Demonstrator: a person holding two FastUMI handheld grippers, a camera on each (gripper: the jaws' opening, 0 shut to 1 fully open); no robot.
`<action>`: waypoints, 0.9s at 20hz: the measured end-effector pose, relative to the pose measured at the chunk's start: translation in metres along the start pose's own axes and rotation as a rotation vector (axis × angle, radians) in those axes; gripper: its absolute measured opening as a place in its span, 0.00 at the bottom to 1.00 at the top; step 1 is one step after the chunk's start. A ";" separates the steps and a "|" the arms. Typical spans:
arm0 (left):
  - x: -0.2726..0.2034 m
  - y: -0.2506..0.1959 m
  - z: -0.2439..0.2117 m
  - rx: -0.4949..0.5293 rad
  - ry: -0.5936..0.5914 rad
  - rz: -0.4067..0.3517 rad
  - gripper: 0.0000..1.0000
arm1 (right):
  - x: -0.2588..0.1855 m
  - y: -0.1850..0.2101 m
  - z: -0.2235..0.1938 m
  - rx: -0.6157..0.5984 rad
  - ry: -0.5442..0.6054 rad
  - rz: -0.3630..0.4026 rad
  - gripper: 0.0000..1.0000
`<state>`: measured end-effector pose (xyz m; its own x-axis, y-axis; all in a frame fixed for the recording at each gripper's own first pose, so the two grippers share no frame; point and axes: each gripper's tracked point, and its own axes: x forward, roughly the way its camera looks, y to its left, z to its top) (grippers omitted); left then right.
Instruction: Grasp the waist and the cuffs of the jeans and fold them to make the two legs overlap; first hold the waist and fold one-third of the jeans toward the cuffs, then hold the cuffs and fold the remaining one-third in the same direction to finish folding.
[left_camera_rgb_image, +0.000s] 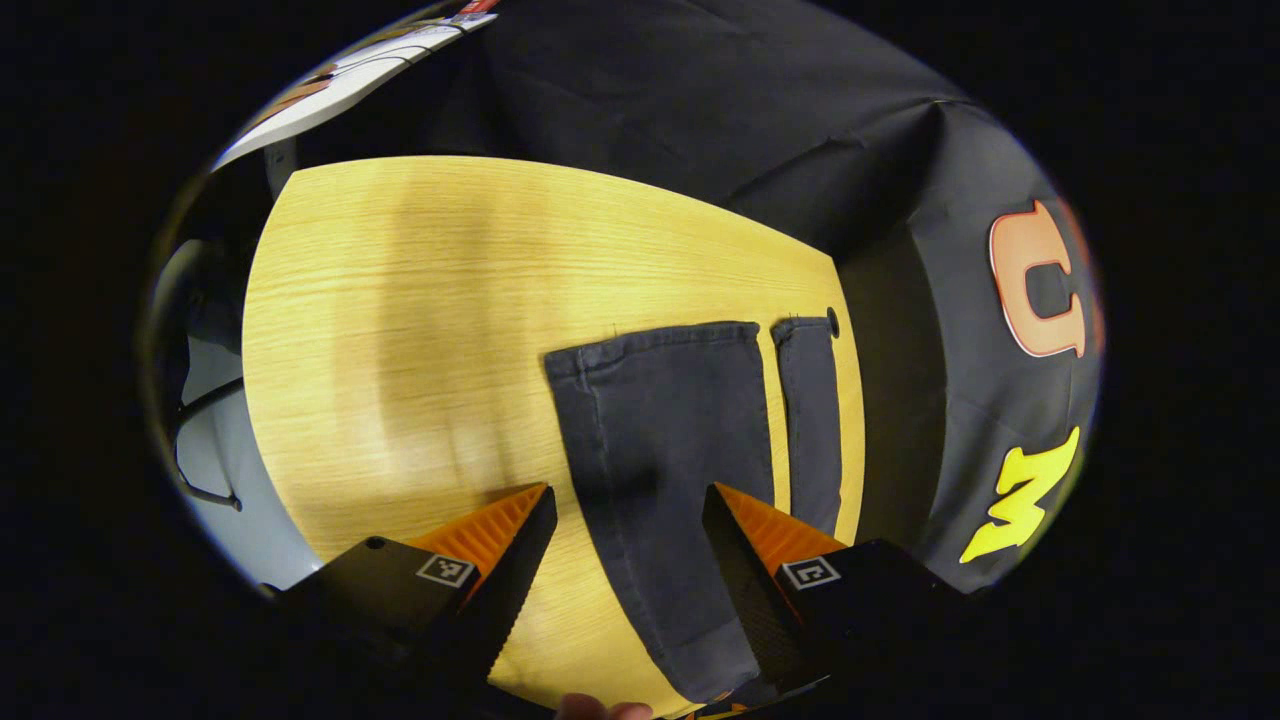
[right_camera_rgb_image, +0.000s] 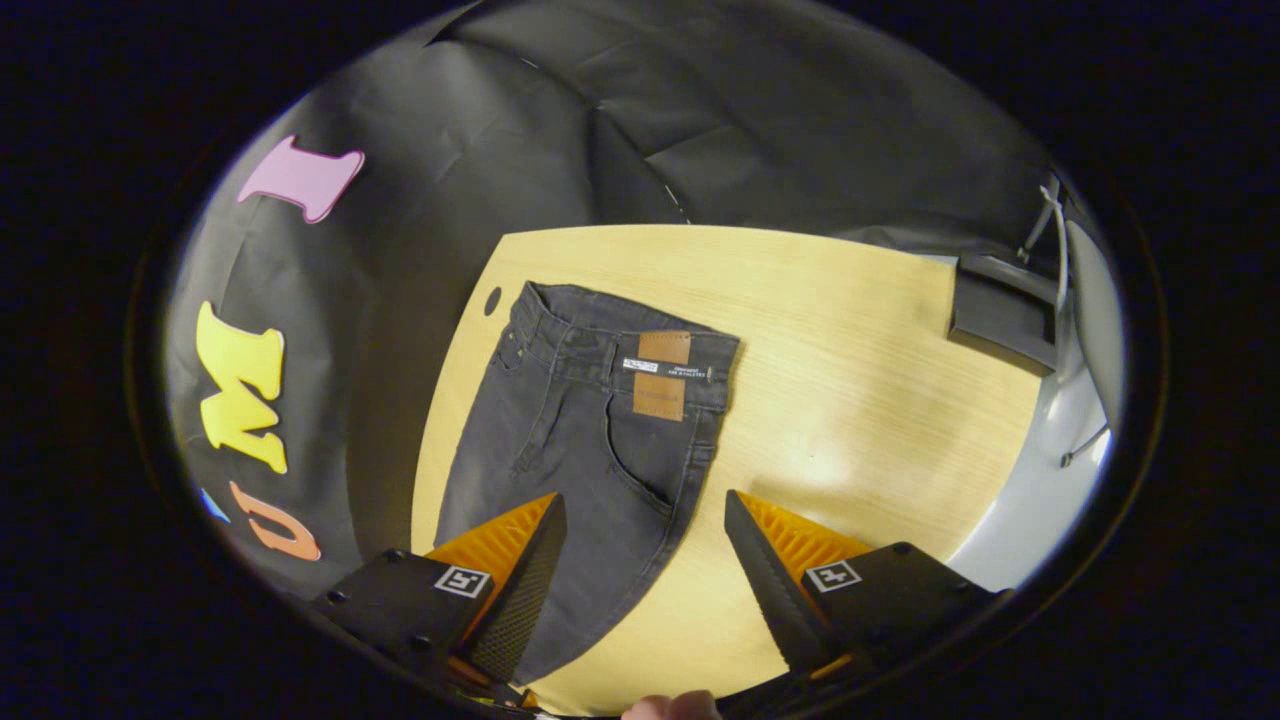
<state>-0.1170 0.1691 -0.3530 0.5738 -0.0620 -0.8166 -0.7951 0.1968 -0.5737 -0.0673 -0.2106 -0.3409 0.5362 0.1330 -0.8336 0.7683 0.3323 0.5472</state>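
Left gripper (left_camera_rgb_image: 628, 505): fingers spread wide, holding nothing; it hangs above the table with one leg of the jeans showing in the gap between them.
Right gripper (right_camera_rgb_image: 645, 510): fingers wide apart, nothing between the pads; the hip and pocket part of the jeans lies below the gap. Whether either tip touches the cloth cannot be told.
Jeans (left_camera_rgb_image: 665, 430): dark, spread flat on the table, the two legs side by side with a strip of wood between them.
Cuffs (left_camera_rgb_image: 655, 340): at the far end in the left gripper view, near the table's edge.
Waist (right_camera_rgb_image: 625, 345): at the far end in the right gripper view, with a brown patch (right_camera_rgb_image: 662, 375) on the band.
Table (left_camera_rgb_image: 400, 330): light wood, with a small round hole (right_camera_rgb_image: 492, 300) just beside the waist.
Fingertips (right_camera_rgb_image: 668, 708): a person's, at the bottom edge of the right gripper view.
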 end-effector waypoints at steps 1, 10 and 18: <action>0.004 -0.005 0.000 -0.005 0.001 -0.005 0.95 | -0.001 0.000 0.001 0.013 0.003 -0.001 0.93; 0.033 -0.046 0.004 -0.066 -0.007 -0.087 0.95 | 0.025 0.000 0.016 0.104 -0.005 -0.018 0.93; 0.050 -0.055 -0.002 -0.081 0.029 -0.078 0.85 | 0.044 0.021 0.017 0.061 -0.001 -0.059 0.98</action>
<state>-0.0447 0.1529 -0.3625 0.6295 -0.1025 -0.7702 -0.7622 0.1106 -0.6378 -0.0220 -0.2134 -0.3650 0.4895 0.1140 -0.8645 0.8183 0.2824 0.5006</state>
